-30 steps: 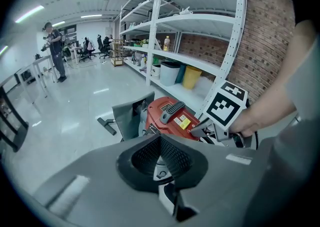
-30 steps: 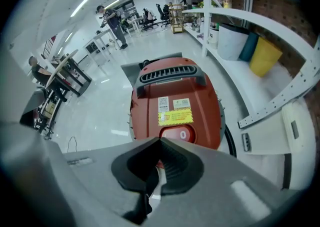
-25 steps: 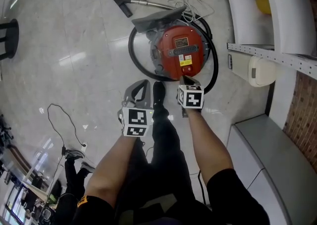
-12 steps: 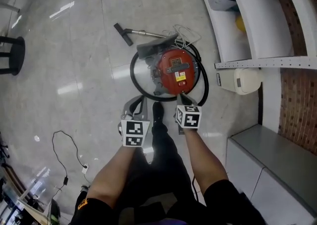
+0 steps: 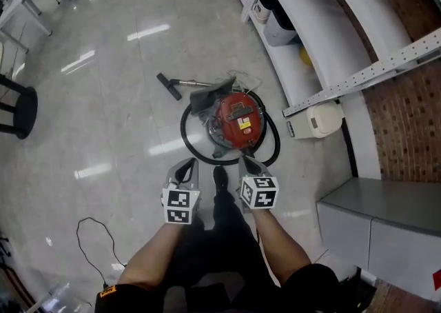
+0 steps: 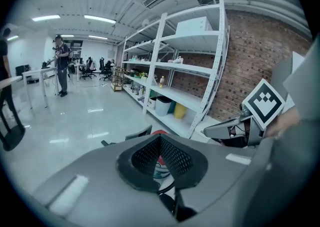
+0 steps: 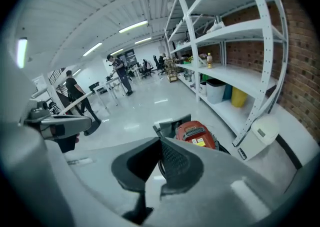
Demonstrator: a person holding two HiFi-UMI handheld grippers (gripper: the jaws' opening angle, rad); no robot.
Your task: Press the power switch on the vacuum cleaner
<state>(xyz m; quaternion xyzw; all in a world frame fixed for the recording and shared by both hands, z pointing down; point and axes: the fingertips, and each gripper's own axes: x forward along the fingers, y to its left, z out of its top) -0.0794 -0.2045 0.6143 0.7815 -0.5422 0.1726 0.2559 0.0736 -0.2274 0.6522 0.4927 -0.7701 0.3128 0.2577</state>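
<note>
— Where's the vacuum cleaner (image 5: 236,120)?
— On the floor (image 5: 103,98) beside the shelving (image 5: 324,22), its black hose (image 5: 185,132) looped around the red body.
— And the grippers?
— The left gripper (image 5: 186,168) and right gripper (image 5: 249,165) hover well short of it. Both have their jaws pressed together, holding nothing. A closed tip probably suits poking the switch, which I can't make out.

Floor (image 5: 103,98) glossy, reflective; vacuum cleaner (image 5: 236,120) shiny red plastic body; wall (image 5: 406,118) rough brick; shelf upright (image 5: 365,74) white perforated metal
</note>
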